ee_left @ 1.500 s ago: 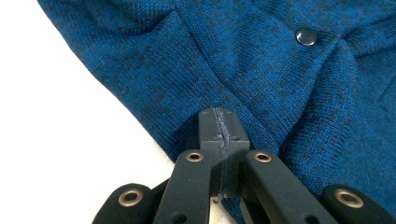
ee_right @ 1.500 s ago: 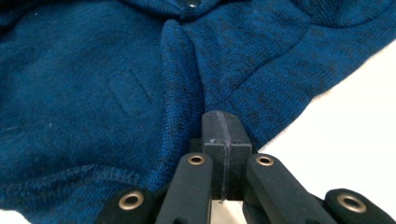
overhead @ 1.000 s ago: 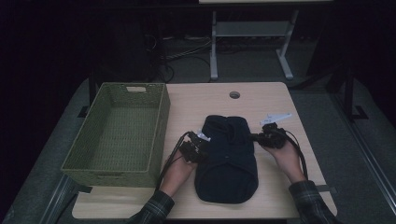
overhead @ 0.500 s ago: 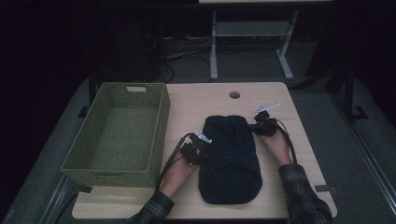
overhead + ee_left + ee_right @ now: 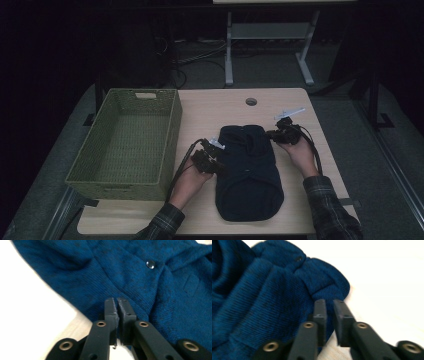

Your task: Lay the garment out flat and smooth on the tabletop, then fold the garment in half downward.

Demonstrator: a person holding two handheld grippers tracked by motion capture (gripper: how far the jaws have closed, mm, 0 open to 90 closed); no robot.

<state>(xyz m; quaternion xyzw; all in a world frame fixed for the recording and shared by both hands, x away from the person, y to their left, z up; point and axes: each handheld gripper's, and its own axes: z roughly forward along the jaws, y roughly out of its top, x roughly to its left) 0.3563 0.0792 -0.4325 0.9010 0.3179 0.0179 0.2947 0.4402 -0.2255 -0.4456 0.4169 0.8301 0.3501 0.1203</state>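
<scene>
Blue knit cardigan (image 5: 248,170) lies folded on the worktop (image 5: 220,107), just right of the green woven basket (image 5: 125,137). At its left edge the left gripper (image 5: 116,302) has just been parting, jaws barely apart with nothing between them. At the upper right corner the right gripper (image 5: 329,305) has just been opening too, released, beside the knit.

Light wooden table (image 5: 215,107), green woven basket (image 5: 125,137) left, seemingly folded dark blue garment (image 5: 250,172) centre
</scene>
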